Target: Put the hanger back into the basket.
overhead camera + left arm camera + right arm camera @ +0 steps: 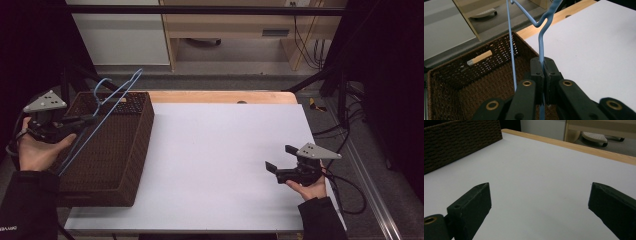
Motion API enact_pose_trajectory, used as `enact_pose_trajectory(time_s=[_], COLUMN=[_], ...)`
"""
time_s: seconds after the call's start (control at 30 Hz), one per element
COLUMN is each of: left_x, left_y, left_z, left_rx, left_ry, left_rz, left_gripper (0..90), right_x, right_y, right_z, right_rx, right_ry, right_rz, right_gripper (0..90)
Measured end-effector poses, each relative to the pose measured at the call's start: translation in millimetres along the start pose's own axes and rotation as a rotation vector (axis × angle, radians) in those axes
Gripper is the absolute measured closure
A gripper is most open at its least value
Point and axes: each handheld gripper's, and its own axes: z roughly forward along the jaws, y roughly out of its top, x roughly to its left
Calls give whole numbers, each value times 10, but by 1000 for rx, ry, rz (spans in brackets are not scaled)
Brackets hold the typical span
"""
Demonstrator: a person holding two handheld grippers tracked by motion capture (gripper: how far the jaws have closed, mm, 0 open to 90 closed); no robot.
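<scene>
A light blue wire hanger (107, 107) is held tilted above the brown wicker basket (131, 150) at the table's left. My left gripper (90, 120) is shut on the hanger's wire; in the left gripper view the jaws pinch the blue hanger (541, 47) over the basket (454, 75), with the hook end pointing up and away. My right gripper (280, 157) rests low over the white table (220, 150) at the right, open, with nothing between its fingers (474, 202). The basket's side (454, 142) shows at the upper left of the right gripper view.
The basket's inside looks bare. A strip of wooden table edge (220, 96) runs along the far side. Beyond it stand a wooden cabinet (235, 30) and hanging cables (307, 45). Black frame posts stand at both sides.
</scene>
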Motion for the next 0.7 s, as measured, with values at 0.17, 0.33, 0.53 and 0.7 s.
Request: enact_pose_trajectory(time_s=[0.17,0.33,0.53,0.7], left_x=[111,182,191,183], left_y=[-153,-298,-455,-578], left_z=[25,54,155,270], left_rx=[21,43,87,128], left_ry=[6,-12,-40,-55], left_rz=[-10,-13,-3,9], left_gripper=[874,874,874,874], right_x=[0,-2,-2,-6], right_y=[0,0,0,-4], right_z=[1,-1,-2,0], right_rx=[1,-2,-2,-1], right_ry=[0,-1,-5,-7], right_rz=[2,-1,-2,0], right_gripper=[49,49,48,47])
